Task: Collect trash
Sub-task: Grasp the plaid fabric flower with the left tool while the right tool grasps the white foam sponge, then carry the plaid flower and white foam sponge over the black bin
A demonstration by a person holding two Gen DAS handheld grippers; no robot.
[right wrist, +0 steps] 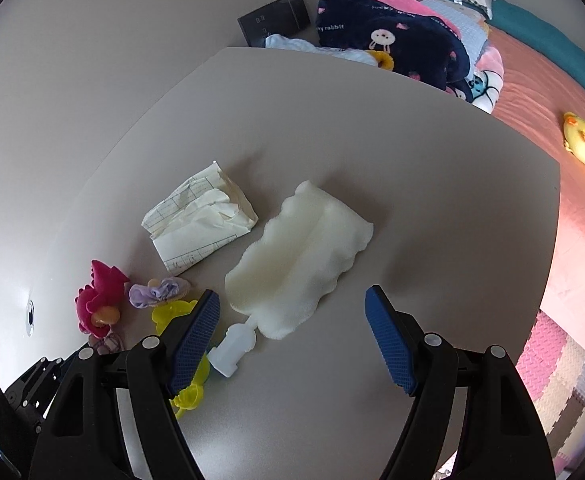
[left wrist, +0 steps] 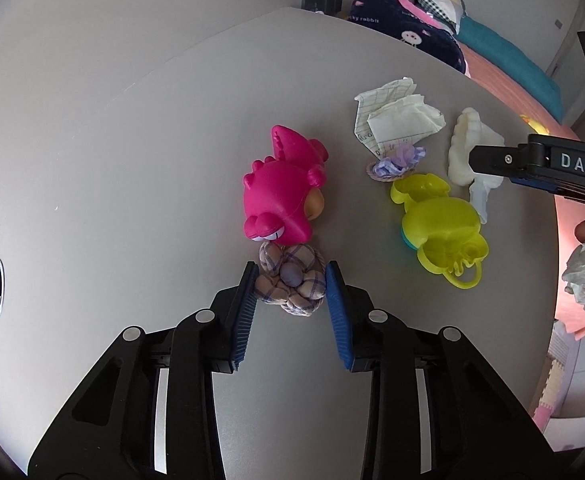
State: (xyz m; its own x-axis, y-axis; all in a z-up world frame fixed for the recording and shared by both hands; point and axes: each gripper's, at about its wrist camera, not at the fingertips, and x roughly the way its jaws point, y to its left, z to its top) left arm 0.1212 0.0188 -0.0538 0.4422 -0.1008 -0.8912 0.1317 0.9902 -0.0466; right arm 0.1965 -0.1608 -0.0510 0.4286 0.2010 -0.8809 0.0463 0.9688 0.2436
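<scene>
The left gripper (left wrist: 291,276) is closed narrowly on a plaid fabric flower (left wrist: 290,282) at 6 o'clock of the pink toy (left wrist: 282,190). The right gripper (right wrist: 292,320) is held wide above the white foam sleeve (right wrist: 300,256), whose long axis runs from 7 to 1 o'clock. One crumpled paper (right wrist: 200,222) lies at its 9 o'clock. The yellow toy (right wrist: 186,354) is partly hidden.

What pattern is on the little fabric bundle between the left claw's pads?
The fabric bundle is beige-pink plaid with purple lines and a plain lilac centre; clearest in the left wrist view.

"DAS" on right gripper (left wrist: 492,160), "rabbit" on navy blanket (right wrist: 392,24)
</scene>
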